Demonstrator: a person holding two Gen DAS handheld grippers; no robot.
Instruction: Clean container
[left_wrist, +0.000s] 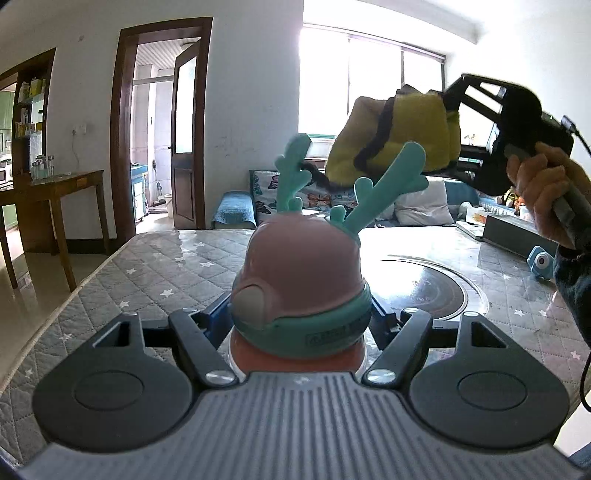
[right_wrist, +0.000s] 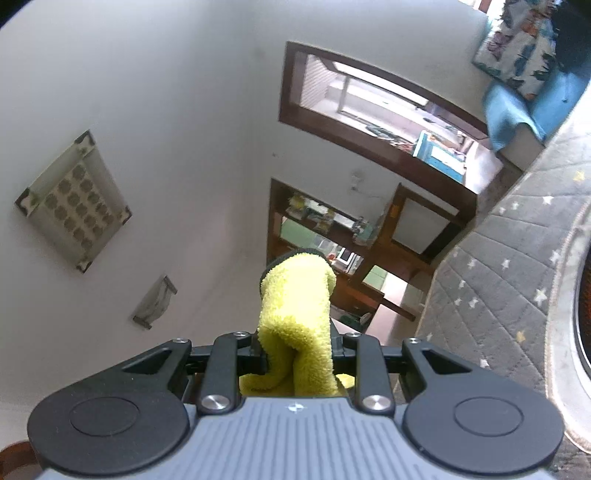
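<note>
The left tongs (left_wrist: 299, 325) have a grey ribbed housing nearest the camera, marked at its front edge with a small white emblem. On either side sits a broad black rounded plate with a raised disc in its middle and a triangular cut-out further forward. Two black link bars run forward from silver round-headed screws, and blue parts show where the fingers begin. The right tongs (right_wrist: 295, 354) are built the same way: grey ribbed body, black plates, silver screws, black link bars. Seen from the left camera, they are a black open frame on a grey handle with a thin black cable trailing off. The right hand (left_wrist: 535, 184) emerges from a dark blue sleeve (left_wrist: 574, 280).
</note>
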